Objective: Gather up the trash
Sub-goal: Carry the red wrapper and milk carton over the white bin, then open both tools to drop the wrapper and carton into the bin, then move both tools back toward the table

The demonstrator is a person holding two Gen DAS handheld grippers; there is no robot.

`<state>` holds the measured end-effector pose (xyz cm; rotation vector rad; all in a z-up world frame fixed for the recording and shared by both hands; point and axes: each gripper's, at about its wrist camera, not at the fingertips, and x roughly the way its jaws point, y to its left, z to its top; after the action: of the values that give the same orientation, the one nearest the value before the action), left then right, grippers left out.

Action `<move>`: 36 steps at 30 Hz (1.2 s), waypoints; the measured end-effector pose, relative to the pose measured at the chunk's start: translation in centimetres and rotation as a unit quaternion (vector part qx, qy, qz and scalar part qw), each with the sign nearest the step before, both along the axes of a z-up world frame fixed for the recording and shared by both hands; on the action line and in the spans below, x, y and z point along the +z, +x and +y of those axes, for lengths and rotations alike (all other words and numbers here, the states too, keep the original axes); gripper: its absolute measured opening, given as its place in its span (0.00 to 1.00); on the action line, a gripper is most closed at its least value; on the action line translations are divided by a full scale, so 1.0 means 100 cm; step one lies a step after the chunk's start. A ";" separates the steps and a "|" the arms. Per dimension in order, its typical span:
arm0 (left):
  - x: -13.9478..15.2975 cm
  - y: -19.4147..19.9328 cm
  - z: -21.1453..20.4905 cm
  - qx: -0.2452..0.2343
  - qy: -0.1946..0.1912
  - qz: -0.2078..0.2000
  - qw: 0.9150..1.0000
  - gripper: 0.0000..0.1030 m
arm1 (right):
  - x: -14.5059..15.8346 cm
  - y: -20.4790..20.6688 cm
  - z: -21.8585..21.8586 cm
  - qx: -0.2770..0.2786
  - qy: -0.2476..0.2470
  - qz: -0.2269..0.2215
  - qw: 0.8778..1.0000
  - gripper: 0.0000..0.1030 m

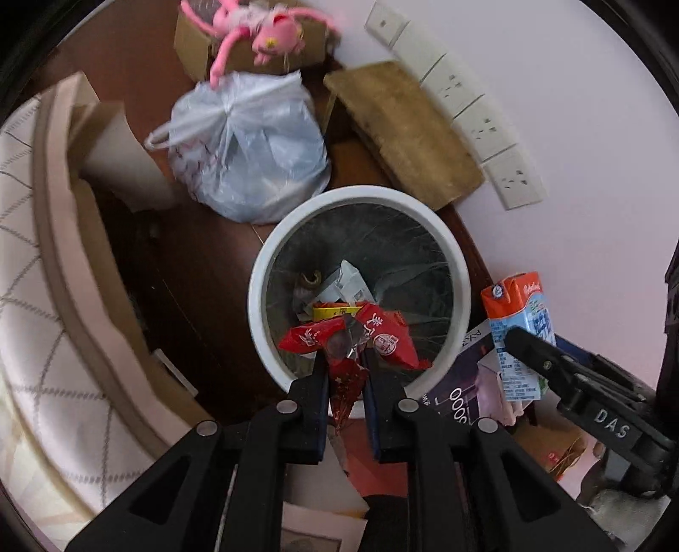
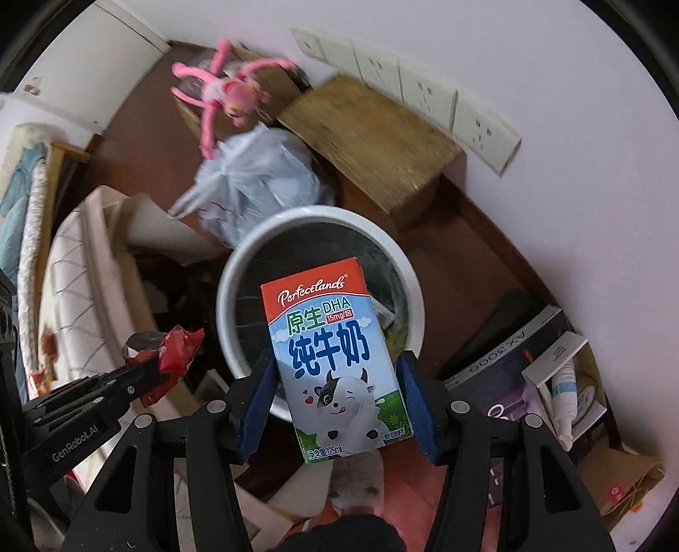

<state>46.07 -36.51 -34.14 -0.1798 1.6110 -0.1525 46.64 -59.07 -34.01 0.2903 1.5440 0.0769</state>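
Observation:
A round white trash bin (image 1: 254, 297) with a dark liner stands on the brown floor; it also shows in the right wrist view (image 2: 314, 214). Paper scraps and a yellow wrapper (image 1: 335, 312) lie inside it. My left gripper (image 1: 344, 361) is shut on a crumpled red snack wrapper (image 1: 382, 335), held over the bin's near rim. The wrapper shows at the left of the right wrist view (image 2: 169, 356). My right gripper (image 2: 335, 373) is shut on a small blue and orange milk carton (image 2: 335, 365), held upright above the bin's near edge. The carton shows at the right of the left wrist view (image 1: 520, 331).
A tied clear plastic bag (image 1: 250, 148) sits behind the bin. A wooden block (image 1: 403, 131) leans by a wall with sockets (image 1: 479, 123). A pink plush toy (image 1: 263, 29) lies on a cardboard box. A dark box (image 2: 500, 365) sits right; a bed (image 1: 38, 254) lies left.

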 end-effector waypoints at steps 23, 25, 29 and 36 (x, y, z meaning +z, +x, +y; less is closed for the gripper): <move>0.015 -0.026 0.024 0.033 0.123 -0.088 0.988 0.95 | 0.007 -0.002 -0.006 -0.001 -0.021 -0.046 0.999 1.00; 0.025 -0.034 0.023 0.029 0.124 -0.099 0.987 0.95 | 0.021 -0.016 0.000 0.016 -0.044 -0.065 0.997 1.00; 0.048 -0.050 0.022 0.021 0.130 -0.122 0.984 0.95 | 0.040 -0.036 0.008 0.030 -0.061 -0.080 0.994 1.00; 0.084 -0.073 0.025 0.023 0.128 -0.154 0.979 0.95 | 0.073 -0.068 0.016 0.036 -0.062 -0.098 0.993 1.00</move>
<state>38.81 -33.98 -25.77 0.0058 1.3018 0.0622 39.83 -57.51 -26.73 0.1237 1.3577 0.0637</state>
